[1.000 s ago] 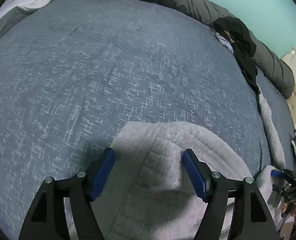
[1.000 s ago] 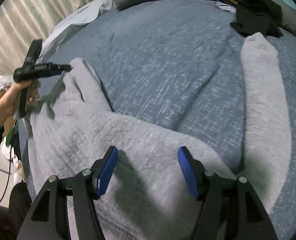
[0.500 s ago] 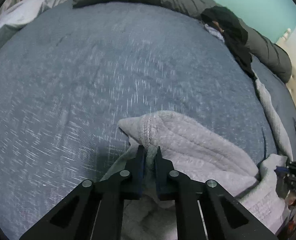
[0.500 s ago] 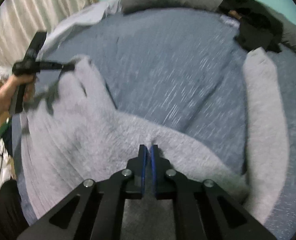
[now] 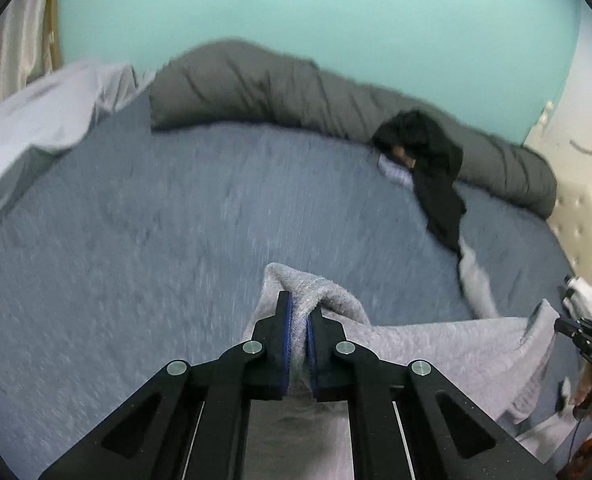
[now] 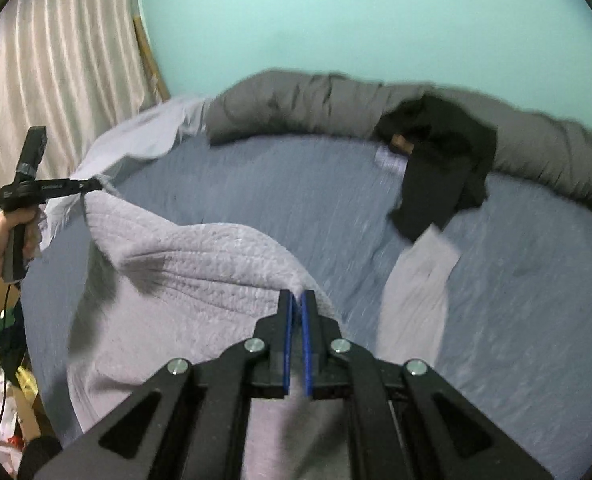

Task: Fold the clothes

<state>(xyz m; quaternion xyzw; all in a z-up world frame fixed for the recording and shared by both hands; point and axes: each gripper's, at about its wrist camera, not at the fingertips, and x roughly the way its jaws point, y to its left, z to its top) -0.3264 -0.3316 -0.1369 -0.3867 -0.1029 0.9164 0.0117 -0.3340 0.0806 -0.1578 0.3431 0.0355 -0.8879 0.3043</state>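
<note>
Plainly both grippers, left and right, have their jaws clamped on the grey fleece garment, its top edge lifted off the blue bedspread (one sleeve trails toward 2 o'clock). No fold shows; folding apparently remains.

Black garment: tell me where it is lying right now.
The black garment lies at the far right of the bed, draped off the rolled grey duvet, its lower end overlapping the grey fleece sleeve.
</note>
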